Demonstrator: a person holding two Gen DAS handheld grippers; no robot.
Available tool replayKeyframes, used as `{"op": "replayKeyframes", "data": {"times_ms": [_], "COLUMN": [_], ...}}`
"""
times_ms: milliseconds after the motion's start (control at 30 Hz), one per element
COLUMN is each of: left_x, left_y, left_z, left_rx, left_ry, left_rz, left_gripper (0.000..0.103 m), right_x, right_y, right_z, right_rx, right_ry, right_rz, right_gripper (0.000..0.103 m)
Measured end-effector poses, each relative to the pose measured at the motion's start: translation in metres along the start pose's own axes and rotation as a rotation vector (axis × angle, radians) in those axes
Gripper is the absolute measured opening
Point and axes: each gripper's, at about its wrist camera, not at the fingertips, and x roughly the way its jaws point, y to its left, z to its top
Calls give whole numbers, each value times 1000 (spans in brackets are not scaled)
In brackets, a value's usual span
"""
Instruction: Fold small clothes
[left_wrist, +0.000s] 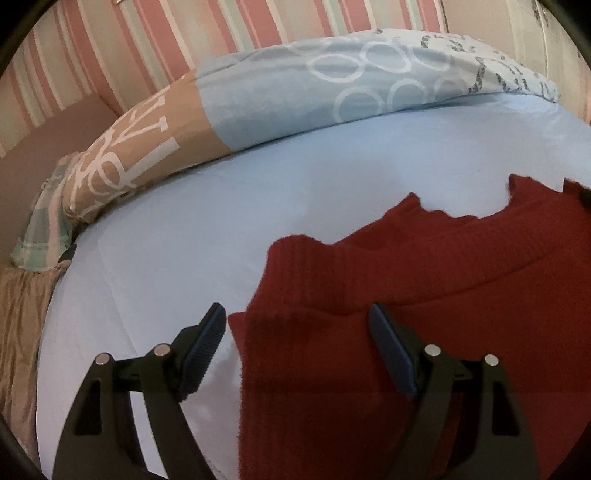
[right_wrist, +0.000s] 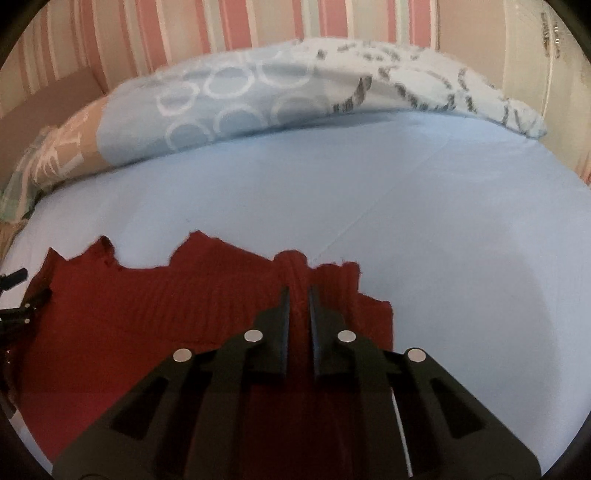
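Left wrist view:
Sweater: a red knit sweater (left_wrist: 424, 295) lies flat on the light blue bed sheet (left_wrist: 203, 229), on the right side of this picture.
Left gripper: the left gripper (left_wrist: 295, 314) hangs low over the sweater's left edge. Its jaws are wide apart and hold nothing. One finger is over the sheet, the other over the red knit.
Behind: a long pillow (left_wrist: 277, 96), blue with white rings and a tan end, lies along the striped wall (left_wrist: 110, 48).

Right wrist view:
Sweater: the red sweater (right_wrist: 129, 314) is at the lower left, with a bumpy top edge against the blue sheet (right_wrist: 424, 221).
Right gripper: the right gripper (right_wrist: 298, 291) has its jaws pulled close together, pinching a ridge of red knit between them.
Other tool: a bit of the left gripper (right_wrist: 14, 295) peeks in at the left edge.
Behind: the pillow (right_wrist: 240, 103) and the striped wall (right_wrist: 184, 33).
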Motion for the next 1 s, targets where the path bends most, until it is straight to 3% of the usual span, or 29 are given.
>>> {"op": "replayKeyframes", "data": {"times_ms": [67, 133, 167, 300, 433, 567, 733, 1000], "left_x": [-2, -11, -18, -44, -38, -22, -21, -24], "left_y": [5, 11, 13, 13, 8, 13, 22, 30], "left_z": [0, 0, -1, -8, -22, -34, -38, -43], "left_rx": [-22, -45, -51, -30, -44, -74, -95, -130], "left_ry": [2, -7, -14, -63, -6, 34, 29, 29], "left_rz": [3, -4, -17, -38, -89, -97, -90, -74], "left_gripper": [80, 80, 80, 80, 80, 82, 87, 89], "right_x": [-5, -25, -42, -71, -62, -48, -44, -53], "right_y": [3, 1, -2, -8, -5, -5, -22, -17], "right_z": [1, -2, -6, -27, -49, -56, -58, -62], "right_rx": [-21, -16, -15, -14, 22, 19, 44, 14], "right_ry": [7, -32, -70, -88, -24, 3, 18, -22], "right_rz": [66, 105, 107, 106, 164, 146, 126, 106], "right_gripper": [20, 50, 54, 55, 55, 53, 45, 48]}}
